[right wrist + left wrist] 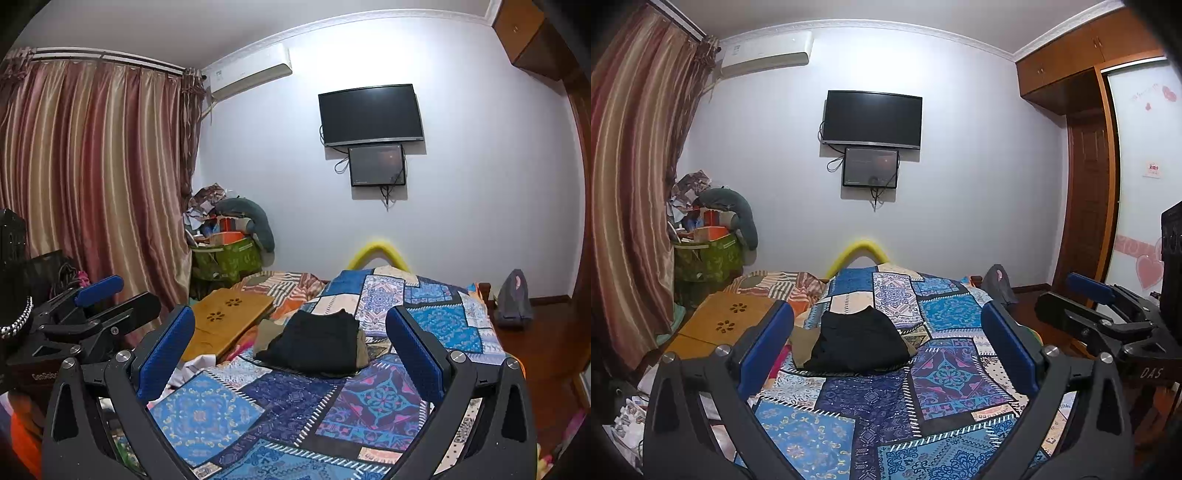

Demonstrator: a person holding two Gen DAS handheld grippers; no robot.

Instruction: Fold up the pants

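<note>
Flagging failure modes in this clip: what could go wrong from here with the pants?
1. The black folded pants lie on a khaki garment; a low pinch may grab both.
2. Both the left gripper and the right gripper are open and away from the pile, so a one-sided grab might undo the folds.
3. The patchwork bedspread could get pinched along.
</note>
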